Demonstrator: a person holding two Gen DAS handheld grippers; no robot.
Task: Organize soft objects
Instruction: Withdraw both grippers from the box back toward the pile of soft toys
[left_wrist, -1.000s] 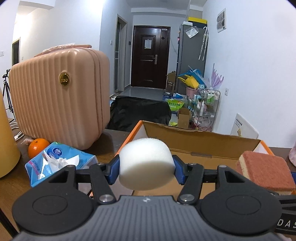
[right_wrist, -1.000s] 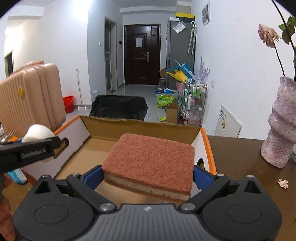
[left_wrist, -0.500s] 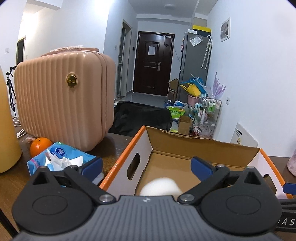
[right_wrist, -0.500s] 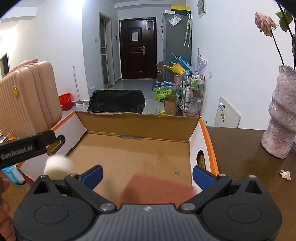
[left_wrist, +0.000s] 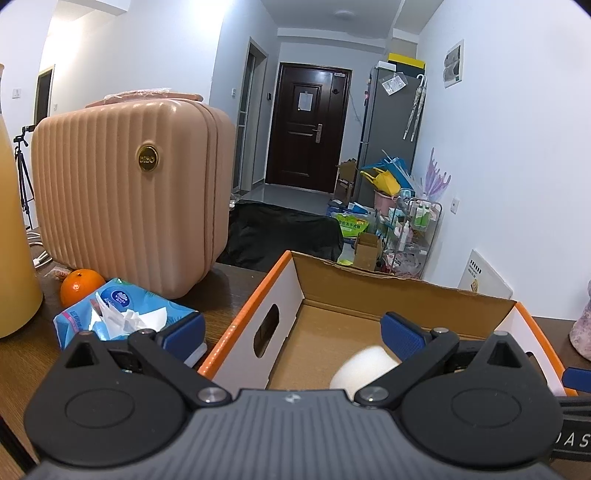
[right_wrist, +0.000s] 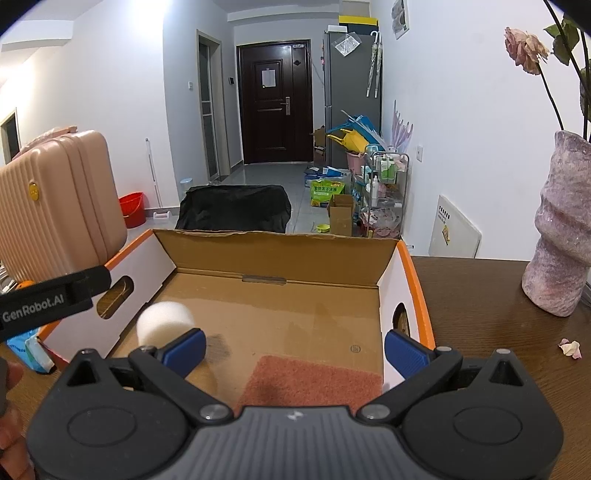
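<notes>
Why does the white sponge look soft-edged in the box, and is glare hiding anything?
Left wrist view: the white sponge is smeared, likely motion blur, and half hidden behind the open left tool. Right wrist view: it is sharper, and the red sponge lies clear below the open right tool. Glare only whitens the upper-left walls; straight lines bow near the edges.

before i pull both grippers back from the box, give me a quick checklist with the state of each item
1. Left gripper open, nothing between its fingers: ok.
2. Right gripper open, nothing between its fingers: ok.
3. White sponge on the floor of the cardboard box, left side: ok.
4. Brown scouring pad lying flat in the box, near the front right: ok.
5. White sponge fully settled: cannot tell, its outline is blurred in the left wrist view.
6. More soft objects left to collect: cannot tell; only a tissue pack shows outside the box.
</notes>
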